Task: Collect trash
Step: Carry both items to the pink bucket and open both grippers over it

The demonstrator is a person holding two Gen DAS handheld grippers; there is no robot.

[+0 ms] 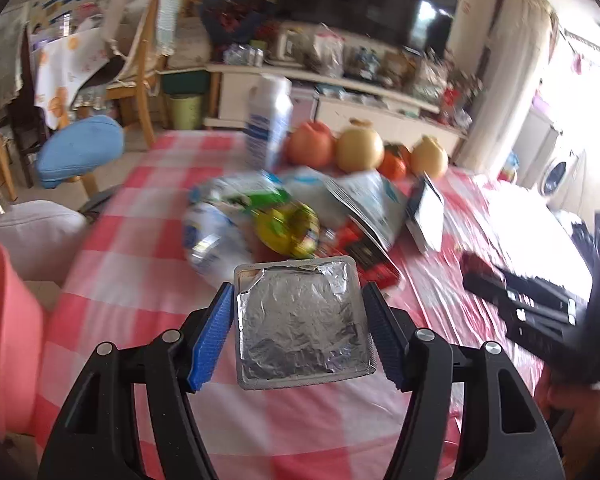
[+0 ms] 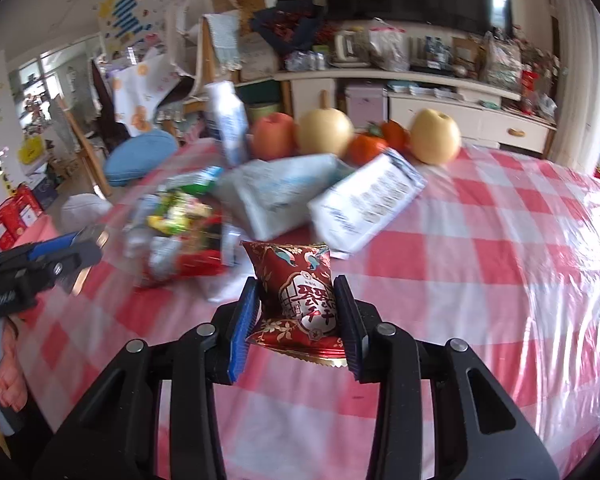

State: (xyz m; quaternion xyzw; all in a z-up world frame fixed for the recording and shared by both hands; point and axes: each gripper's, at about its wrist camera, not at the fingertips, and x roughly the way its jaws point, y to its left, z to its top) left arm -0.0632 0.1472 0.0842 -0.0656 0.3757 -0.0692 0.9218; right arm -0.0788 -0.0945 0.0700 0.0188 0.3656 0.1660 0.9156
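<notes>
From the left wrist, the left gripper (image 1: 300,332) has its jaws clenched on a foil-lidded tray (image 1: 302,320), a flat square with rounded corners, crinkled silver skin and one torn corner. It hangs above the bench (image 1: 148,280), which wears a red-and-white checked cloth under glossy clear film. Beyond the tray lies the trash pile (image 1: 300,212): a crushed clear bottle, a green-and-yellow wrapper, a grey printed pouch and a small carton, all blurred. Behind the pile stand a milk carton (image 1: 268,120) and a row of fruit (image 1: 360,150), smooth and round. A pink bin (image 1: 4,332) sits off the bench's near-left edge.

From the right wrist, the right gripper (image 2: 296,320) pinches a red snack packet (image 2: 300,292), puffy, glossy, gold-patterned, with a crimped zigzag seam. It is lifted clear, on the near side of the pile.

As I judge it, the job is at an early stage: two pieces are in hand and not yet binned, and most of the pile remains on the cloth.
</notes>
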